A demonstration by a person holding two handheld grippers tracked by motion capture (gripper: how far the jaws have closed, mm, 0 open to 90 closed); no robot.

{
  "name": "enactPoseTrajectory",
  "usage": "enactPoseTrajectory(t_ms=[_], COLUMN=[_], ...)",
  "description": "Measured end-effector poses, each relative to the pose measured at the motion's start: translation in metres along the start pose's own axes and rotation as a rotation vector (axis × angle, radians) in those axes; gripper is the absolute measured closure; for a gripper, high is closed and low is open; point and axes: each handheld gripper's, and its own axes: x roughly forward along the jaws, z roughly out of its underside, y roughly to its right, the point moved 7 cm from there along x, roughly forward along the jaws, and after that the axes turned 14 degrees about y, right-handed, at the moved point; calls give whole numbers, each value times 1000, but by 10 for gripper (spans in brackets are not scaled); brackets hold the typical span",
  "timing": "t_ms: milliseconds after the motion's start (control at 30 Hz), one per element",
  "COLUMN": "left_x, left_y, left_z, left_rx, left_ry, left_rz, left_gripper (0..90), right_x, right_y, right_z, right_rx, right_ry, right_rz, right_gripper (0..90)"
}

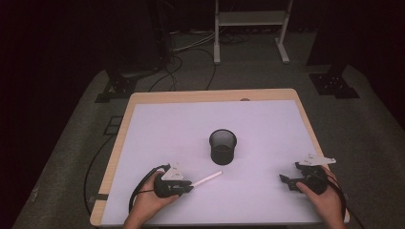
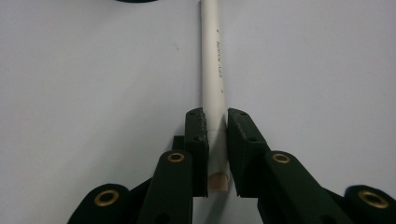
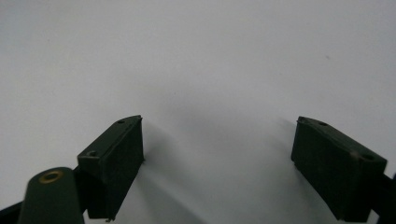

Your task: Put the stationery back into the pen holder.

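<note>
A white pen (image 1: 207, 179) (image 2: 212, 65) lies on the white table surface (image 1: 258, 124), pointing up and right toward a black mesh cup (image 1: 223, 146). My left gripper (image 1: 190, 187) (image 2: 215, 126) is shut on the pen's near end, with both pads pressed against its barrel. The pen's tan end cap shows between the jaws. My right gripper (image 1: 289, 174) (image 3: 219, 140) rests at the right of the table, jaws wide apart and nothing between them.
The mesh cup stands upright near the table's middle, a short way beyond the pen's tip. The wooden table edge (image 1: 210, 95) frames the white sheet. Cables (image 1: 176, 67) and a white stand (image 1: 250, 28) lie on the floor beyond.
</note>
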Motion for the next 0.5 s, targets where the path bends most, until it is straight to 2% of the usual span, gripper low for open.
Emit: enactPoseTrajectory(t_ms=[200, 500], left_x=[-3, -19], left_y=[1, 0], left_z=[0, -5], left_rx=[-48, -69], left_ry=[0, 38], left_rz=[11, 11], left_gripper=[784, 785], right_x=[0, 0], right_y=[0, 0], right_z=[0, 0], right_rx=[2, 3], right_ry=[1, 1], right_rz=[-2, -2], right_gripper=[158, 158])
